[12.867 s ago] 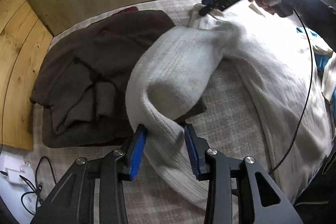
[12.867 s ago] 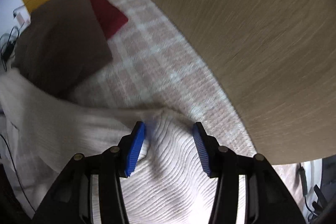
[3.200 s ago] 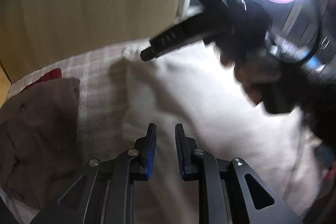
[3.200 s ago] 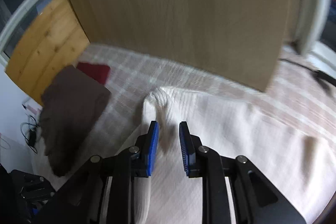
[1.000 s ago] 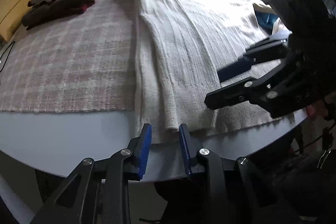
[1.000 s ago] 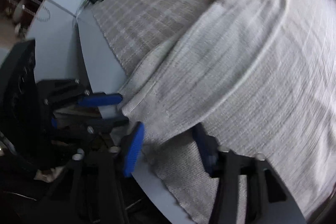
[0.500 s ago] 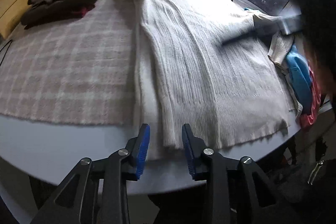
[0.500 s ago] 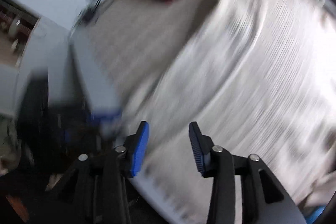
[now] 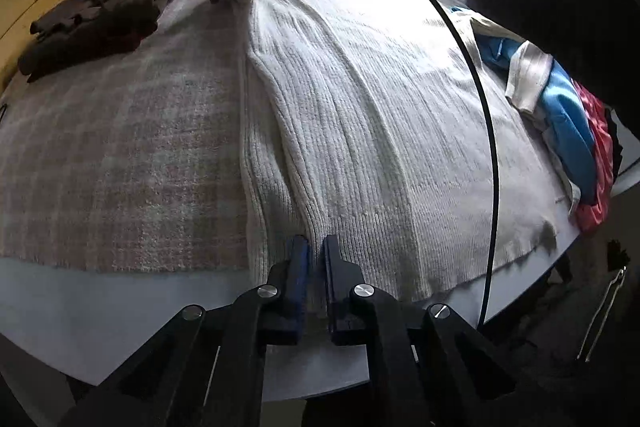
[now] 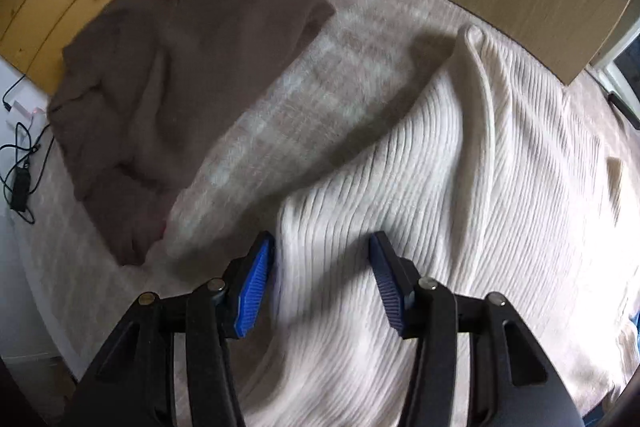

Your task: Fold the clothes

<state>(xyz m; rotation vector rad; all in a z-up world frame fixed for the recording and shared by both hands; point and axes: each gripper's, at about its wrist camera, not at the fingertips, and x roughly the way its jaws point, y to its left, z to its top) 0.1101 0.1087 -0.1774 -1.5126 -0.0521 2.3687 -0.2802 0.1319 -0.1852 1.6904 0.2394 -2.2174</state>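
The cream ribbed sweater [image 9: 360, 115] lies flat on the plaid blanket [image 9: 120, 147]. The left gripper [image 9: 316, 267] pinches its near hem; the right gripper [image 10: 320, 267], jaws closing, straddles its far corner beside the brown garment [image 10: 180, 87].

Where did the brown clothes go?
The brown clothes lie in a heap at the far left corner of the checked blanket in the left wrist view, beside the cream ribbed sweater, in front of the wooden wall.
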